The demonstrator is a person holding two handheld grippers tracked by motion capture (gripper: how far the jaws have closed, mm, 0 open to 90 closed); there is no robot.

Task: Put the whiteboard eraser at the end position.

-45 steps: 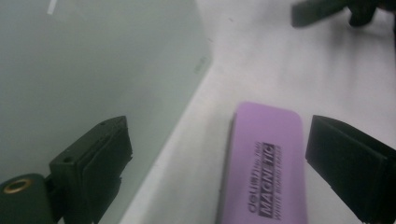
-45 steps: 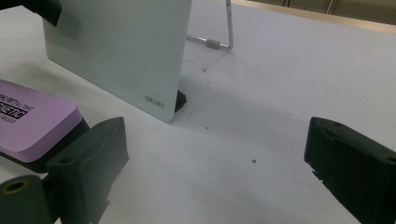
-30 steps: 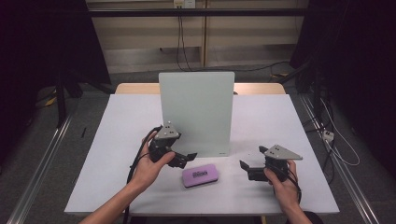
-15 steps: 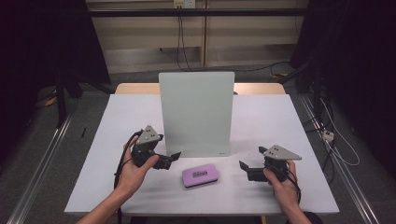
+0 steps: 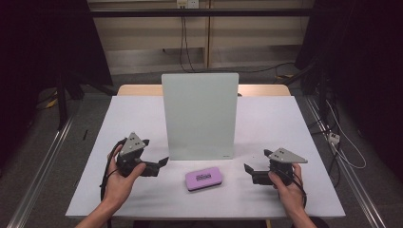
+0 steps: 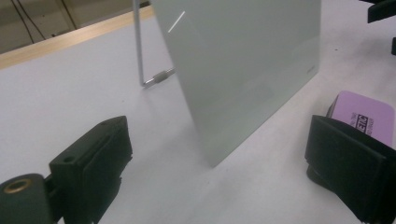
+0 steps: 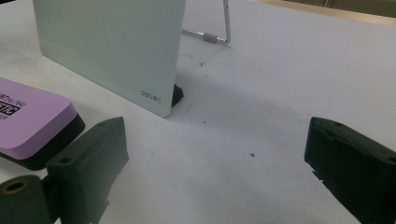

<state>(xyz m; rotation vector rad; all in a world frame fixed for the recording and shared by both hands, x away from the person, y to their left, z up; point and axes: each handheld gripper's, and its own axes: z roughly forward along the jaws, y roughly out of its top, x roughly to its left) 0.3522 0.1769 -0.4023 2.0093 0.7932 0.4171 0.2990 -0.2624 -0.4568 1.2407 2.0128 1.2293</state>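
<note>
**White table, board upright, both grippers idle beside eraser**

Dim room, white table [image 5: 285, 123] on a wooden frame, cables along the back wall. Pale glass whiteboard [image 5: 200, 114] standing upright mid-table, propped on a metal stand [image 6: 148, 70] behind it. Purple whiteboard eraser [image 5: 204, 178] lying flat on the table, just in front of the board's lower edge, between the two tools. Left gripper [image 5: 160, 164] held low over the table, jaws spread wide and empty, eraser just beyond its right jaw, board straight ahead. Right gripper [image 5: 248, 169] also low, jaws released and holding nothing, eraser near its left jaw, board corner with "deli" logo ahead. Neither tool touching eraser or board.
</note>
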